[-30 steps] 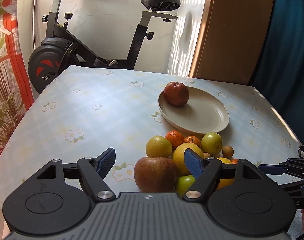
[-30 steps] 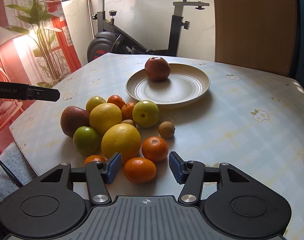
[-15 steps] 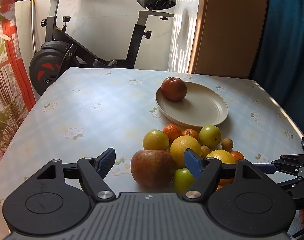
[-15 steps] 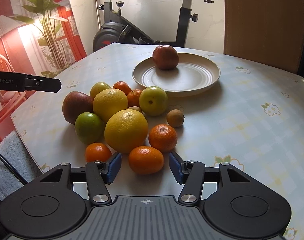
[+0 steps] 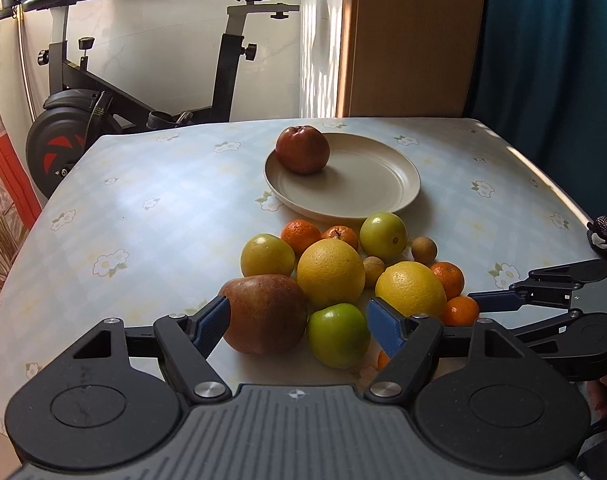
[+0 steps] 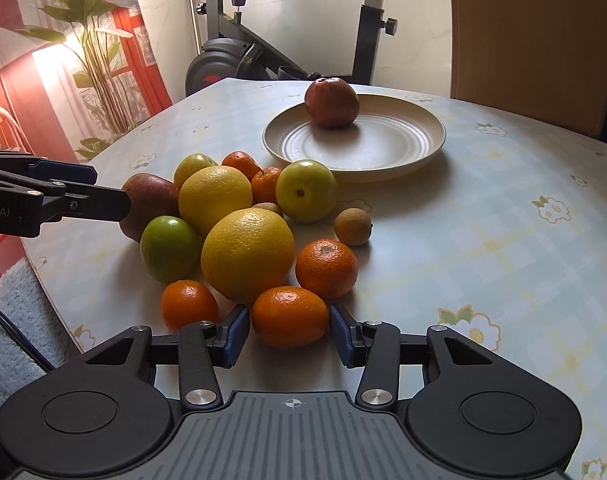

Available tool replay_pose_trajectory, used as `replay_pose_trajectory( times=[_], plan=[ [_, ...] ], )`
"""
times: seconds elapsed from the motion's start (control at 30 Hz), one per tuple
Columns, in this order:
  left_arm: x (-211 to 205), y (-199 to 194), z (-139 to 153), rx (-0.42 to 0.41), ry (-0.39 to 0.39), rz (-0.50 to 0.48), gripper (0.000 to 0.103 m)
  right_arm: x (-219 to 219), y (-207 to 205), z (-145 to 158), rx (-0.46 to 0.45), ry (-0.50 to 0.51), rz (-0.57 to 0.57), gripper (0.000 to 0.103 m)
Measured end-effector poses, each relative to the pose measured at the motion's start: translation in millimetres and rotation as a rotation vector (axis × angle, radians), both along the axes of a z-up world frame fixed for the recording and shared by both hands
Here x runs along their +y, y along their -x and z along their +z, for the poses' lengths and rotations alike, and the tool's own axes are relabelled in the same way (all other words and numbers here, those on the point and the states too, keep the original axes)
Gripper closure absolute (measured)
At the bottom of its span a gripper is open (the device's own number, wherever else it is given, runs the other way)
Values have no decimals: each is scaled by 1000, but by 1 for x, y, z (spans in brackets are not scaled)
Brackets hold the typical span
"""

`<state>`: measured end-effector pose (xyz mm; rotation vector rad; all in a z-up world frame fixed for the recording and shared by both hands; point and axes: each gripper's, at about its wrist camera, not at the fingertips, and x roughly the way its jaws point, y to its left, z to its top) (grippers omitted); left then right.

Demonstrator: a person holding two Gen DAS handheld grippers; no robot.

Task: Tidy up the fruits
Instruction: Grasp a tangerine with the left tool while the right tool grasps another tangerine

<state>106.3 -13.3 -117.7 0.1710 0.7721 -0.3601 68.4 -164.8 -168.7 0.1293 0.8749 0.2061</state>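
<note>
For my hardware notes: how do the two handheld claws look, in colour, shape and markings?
Both the left claw and the right claw have matte black linkage arms, blue ribbed finger pads, silver pivot screws, two round black discs and a grey ribbed plate with a small crosshair mark. White lettering ending "pot.AI" shows on the left one.

Small orange (image 5: 383, 360) mostly hidden behind left tongs (image 5: 299, 326); bike (image 6: 239, 56) top cropped.

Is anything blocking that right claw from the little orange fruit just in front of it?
Nothing visible does. The right gripper is open with the nearest tangerine already between its fingers. A large yellow citrus and another tangerine crowd just behind it.
</note>
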Motion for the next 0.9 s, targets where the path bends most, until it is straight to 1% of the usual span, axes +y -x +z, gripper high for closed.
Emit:
replay_pose_trajectory(
  times=[0.23,0.33,0.43,0.47,0.5,0.57,0.67,0.7,0.9],
  plan=[
    [0,-1,-5,43,11,0,25,-2,1,-1,-7,-5,-4,65],
    [-4,2,-6,49,10,-29,25,-4,5,2,-20,-23,-4,65],
    [-11,6,-6,54,16,-82,26,-7,10,8,-40,-25,-13,65],
    [-13,7,-7,62,22,-107,28,-9,11,10,-47,-27,-18,65],
    [-15,8,-8,71,28,-129,34,-11,11,12,-55,-31,-25,65],
    [-19,10,-11,93,45,-172,40,-16,12,17,-69,-34,-38,65],
    [-23,11,-15,125,61,-208,47,-22,14,23,-85,-32,-59,65],
    [-24,11,-17,139,66,-216,48,-24,14,24,-87,-33,-64,65],
    [-30,6,-29,218,82,-245,49,-29,16,28,-98,-34,-82,65]
  ],
)
